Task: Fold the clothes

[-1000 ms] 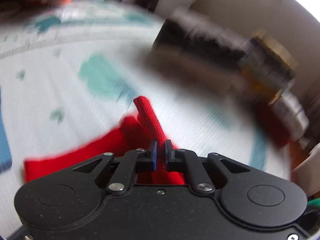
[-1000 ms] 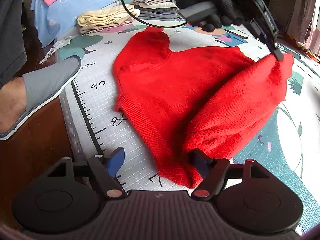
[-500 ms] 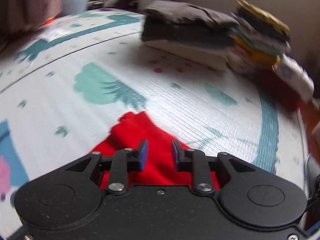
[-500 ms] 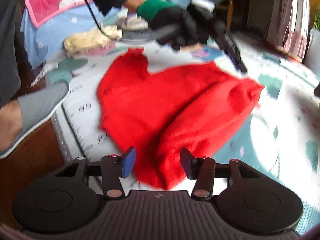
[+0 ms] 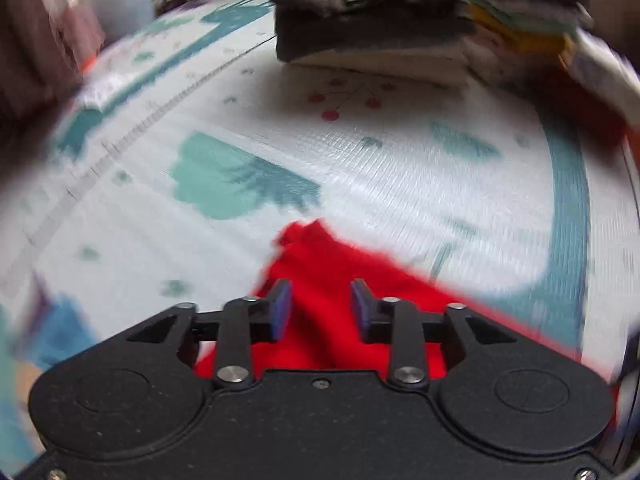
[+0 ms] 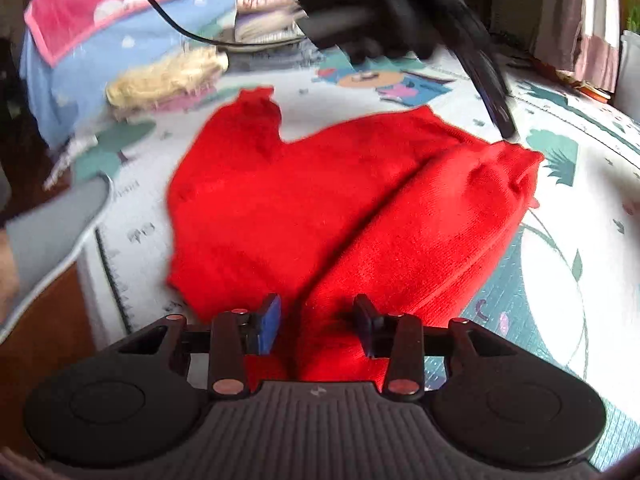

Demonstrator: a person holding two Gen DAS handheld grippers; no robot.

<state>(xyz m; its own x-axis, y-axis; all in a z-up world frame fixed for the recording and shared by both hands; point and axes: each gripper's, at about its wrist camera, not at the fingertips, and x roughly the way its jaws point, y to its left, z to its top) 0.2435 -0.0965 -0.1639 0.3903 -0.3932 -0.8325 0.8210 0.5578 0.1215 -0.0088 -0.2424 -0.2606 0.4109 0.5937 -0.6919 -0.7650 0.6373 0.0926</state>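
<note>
A red sweater (image 6: 280, 200) lies on the play mat (image 6: 560, 280), its right half folded over the body. In the right wrist view my right gripper (image 6: 316, 320) hovers over the near hem. Its jaws stand half apart with the fold's edge between them, and the left blue pad's face is bare. A gloved hand holds my left gripper (image 6: 507, 130) just above the sweater's far corner. From the left wrist view, the left gripper (image 5: 320, 308) has its jaws opening. The red sweater (image 5: 320, 264) lies below them, untouched by the pads.
A stack of folded clothes (image 5: 360, 12) sits at the mat's far edge in the left wrist view. The right wrist view shows a cream folded garment (image 6: 168, 80), a blue and pink blanket (image 6: 80, 40), a foot in a grey slipper (image 6: 52, 224) and wooden floor (image 6: 40, 320).
My left gripper let go of the sweater's corner, spread its jaws and rose. My right gripper narrowed its jaws and moved in over the near hem.
</note>
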